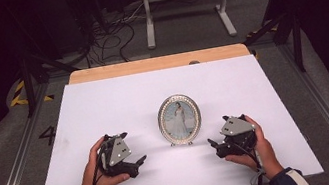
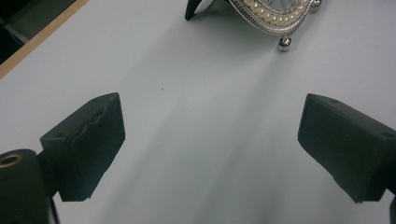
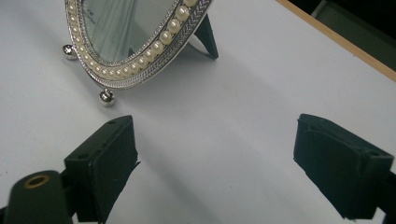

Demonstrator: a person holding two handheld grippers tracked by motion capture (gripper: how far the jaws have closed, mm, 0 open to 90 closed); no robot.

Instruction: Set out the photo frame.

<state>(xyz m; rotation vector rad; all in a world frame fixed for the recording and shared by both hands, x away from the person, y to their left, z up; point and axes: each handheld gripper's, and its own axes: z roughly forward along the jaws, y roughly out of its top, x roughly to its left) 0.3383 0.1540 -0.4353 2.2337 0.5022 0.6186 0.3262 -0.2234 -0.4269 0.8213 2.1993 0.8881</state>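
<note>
Both claws rest low over the white table top [image 1: 104,107], each held in one of the person's hands, and both stand released with nothing between their black jaws. Left gripper [image 1: 136,164] sits at the near left of the table, its jaws wide apart and pointing inward toward the middle; in the left gripper view [image 2: 210,140] bare white surface lies between the two pads. Right gripper [image 1: 216,147] mirrors it at the near right, likewise spread, and the right gripper view [image 3: 215,154] shows bare table between its pads. Between the two, a little farther from the person, stands the oval picture frame [image 1: 179,119], upright and leaning slightly back on a dark rear strut [image 3: 208,37], with small silver ball feet [image 3: 107,96] resting on the table. Its rim is silver with a ring of pearl-like beads, and it holds a picture of a figure in a long pale dress. Neither claw touches the frame; each is near it, apart. Beyond the white top a strip of wooden table edge [image 1: 157,63] shows, then grey floor with loose cables [image 1: 112,35].
</note>
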